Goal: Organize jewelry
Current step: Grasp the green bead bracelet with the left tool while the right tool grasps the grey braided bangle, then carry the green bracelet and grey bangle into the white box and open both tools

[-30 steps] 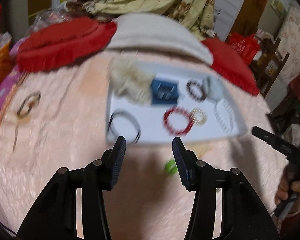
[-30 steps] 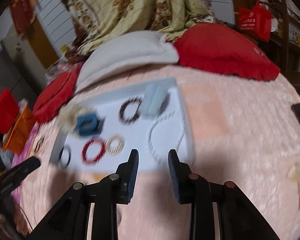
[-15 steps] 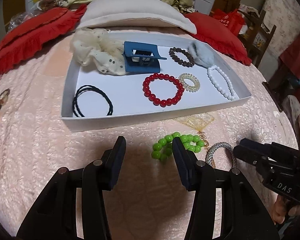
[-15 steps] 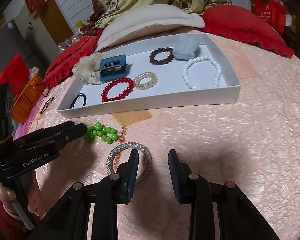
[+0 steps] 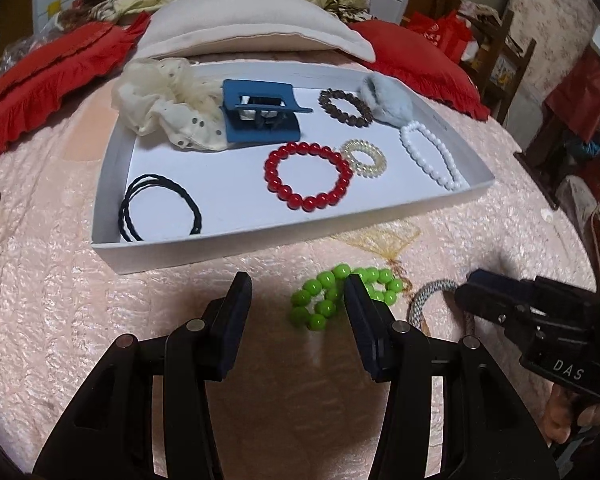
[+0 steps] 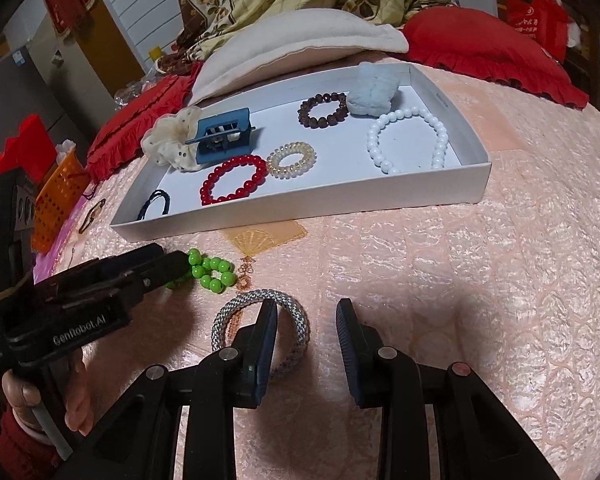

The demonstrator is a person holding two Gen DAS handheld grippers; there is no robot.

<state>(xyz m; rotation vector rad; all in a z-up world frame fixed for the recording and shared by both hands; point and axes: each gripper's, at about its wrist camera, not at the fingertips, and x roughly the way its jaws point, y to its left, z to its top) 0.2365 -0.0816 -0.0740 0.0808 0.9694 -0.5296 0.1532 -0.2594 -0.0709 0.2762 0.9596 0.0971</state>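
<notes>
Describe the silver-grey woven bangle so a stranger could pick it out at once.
Start at the white tray on the pink bedspread. In front of it, outside the tray, lie two pieces. The bangle is the speckled silver-grey woven ring at the right gripper; its neighbour is a green bead bracelet.

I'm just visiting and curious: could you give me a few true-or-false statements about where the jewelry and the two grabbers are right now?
1. The green bead bracelet lies inside the white cardboard tray. False: it lies on the pink bedspread, outside it.
2. The red bead bracelet lies in the tray. True.
3. The right gripper is clamped on the silver mesh bangle. False: its jaws are open.
4. The left gripper is open. True.
</notes>
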